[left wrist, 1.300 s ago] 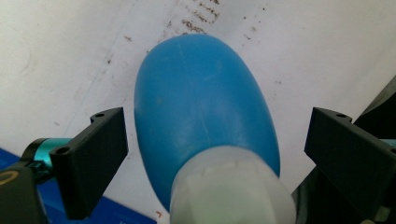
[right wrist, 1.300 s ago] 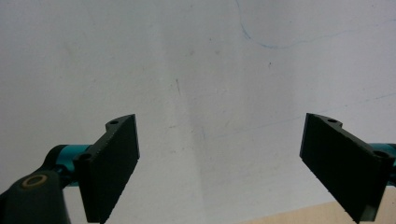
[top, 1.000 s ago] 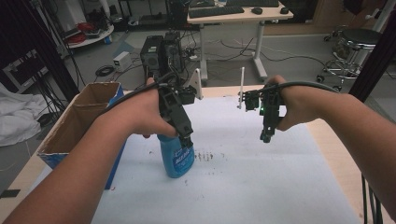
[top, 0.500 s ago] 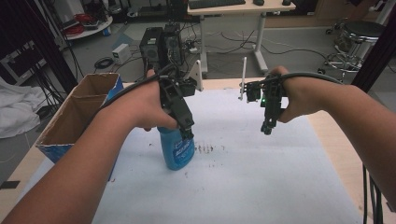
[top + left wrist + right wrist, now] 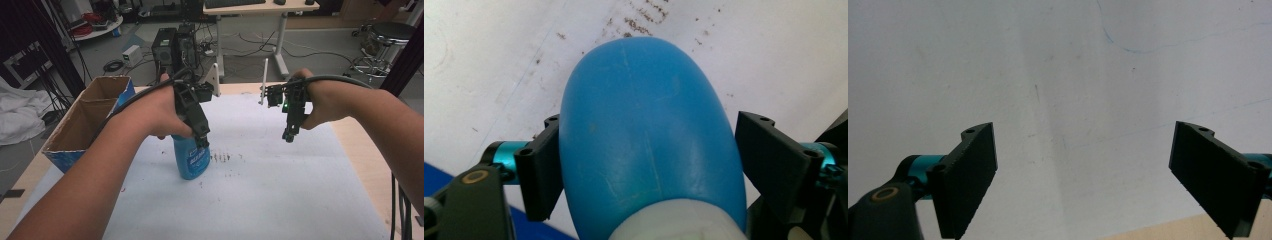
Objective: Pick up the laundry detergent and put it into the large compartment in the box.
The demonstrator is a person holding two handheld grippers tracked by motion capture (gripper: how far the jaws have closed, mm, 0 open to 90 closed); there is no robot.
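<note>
Right now my left hand-held gripper [image 5: 202,141] straddles a smooth, rounded blue plastic bottle [image 5: 191,156] standing upright on the counter [image 5: 280,200]. One ribbed black jaw touches the bottle's side; the other stands just off it, so nothing is clamped. Beside the bottle, dark speckles [image 5: 221,158] mark the matte white sheet. To the bottle's right, my right hand-held gripper [image 5: 289,136] hangs with jaws spread wide over bare sheet. Left of the bottle sits an open corrugated cardboard box [image 5: 80,131].
</note>
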